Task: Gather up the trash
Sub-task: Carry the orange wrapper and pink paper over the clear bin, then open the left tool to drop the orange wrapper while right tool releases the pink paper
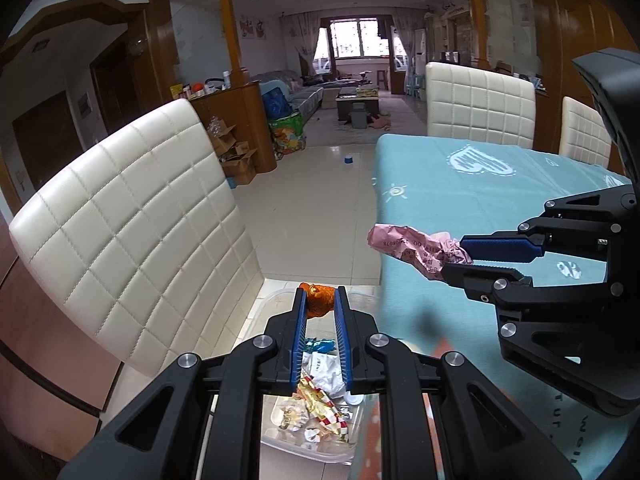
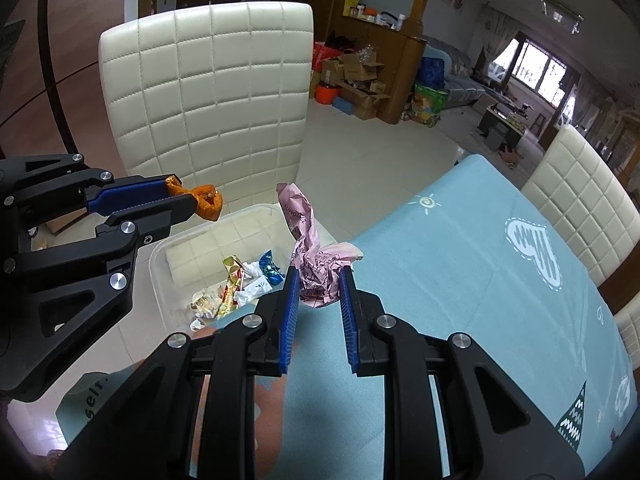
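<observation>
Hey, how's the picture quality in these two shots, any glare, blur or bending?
Left wrist view: sharp, strong fisheye bowing of the white chair, black corners, the far window blown out. Right wrist view: equally sharp, the table edge curves, soft daylight, faint sheen on the clear bin.

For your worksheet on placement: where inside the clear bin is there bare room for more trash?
The clear bin has bare floor along the side toward the white chair. Wrappers crowd the side nearest the blue tablecloth.
</observation>
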Demonstrator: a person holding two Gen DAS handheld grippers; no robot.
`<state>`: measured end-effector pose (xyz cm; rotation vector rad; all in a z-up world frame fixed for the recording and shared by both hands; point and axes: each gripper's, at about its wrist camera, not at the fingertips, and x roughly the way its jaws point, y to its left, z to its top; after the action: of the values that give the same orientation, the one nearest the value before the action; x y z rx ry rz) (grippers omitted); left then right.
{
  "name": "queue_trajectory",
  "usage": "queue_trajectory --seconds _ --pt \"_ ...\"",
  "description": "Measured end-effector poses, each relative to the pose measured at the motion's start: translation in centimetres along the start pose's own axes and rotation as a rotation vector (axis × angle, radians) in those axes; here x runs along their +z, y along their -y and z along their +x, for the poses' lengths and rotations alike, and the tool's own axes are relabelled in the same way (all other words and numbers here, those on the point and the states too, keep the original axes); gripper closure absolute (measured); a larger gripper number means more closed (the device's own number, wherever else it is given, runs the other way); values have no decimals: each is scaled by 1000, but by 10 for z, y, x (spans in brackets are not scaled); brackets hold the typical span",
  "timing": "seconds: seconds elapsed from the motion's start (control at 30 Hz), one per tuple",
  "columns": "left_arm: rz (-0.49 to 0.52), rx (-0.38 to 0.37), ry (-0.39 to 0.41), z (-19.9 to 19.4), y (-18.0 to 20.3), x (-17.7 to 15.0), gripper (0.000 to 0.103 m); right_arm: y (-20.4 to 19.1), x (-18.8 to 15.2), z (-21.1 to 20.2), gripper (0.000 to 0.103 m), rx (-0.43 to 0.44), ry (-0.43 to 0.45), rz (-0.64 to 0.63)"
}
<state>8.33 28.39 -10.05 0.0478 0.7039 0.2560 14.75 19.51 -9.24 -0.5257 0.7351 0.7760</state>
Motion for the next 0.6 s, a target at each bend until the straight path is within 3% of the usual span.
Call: queue_trajectory --seconds 0.43,0.5,0.53,0.57,0.6 --pt "-61 21 -56 26 -23 -1 86 -5 11 21 81 24 -17 -6" --pt "-58 43 -68 30 -23 -4 65 -2 10 26 81 25 -27 -1" --pt "-54 64 -70 32 -23 -5 30 -1 10 28 81 25 -30 2" --pt "-54 77 -58 32 -24 -6 18 -1 9 31 81 27 -34 5" --pt "-52 92 -27 29 -24 -8 18 0 9 34 81 31 -39 9"
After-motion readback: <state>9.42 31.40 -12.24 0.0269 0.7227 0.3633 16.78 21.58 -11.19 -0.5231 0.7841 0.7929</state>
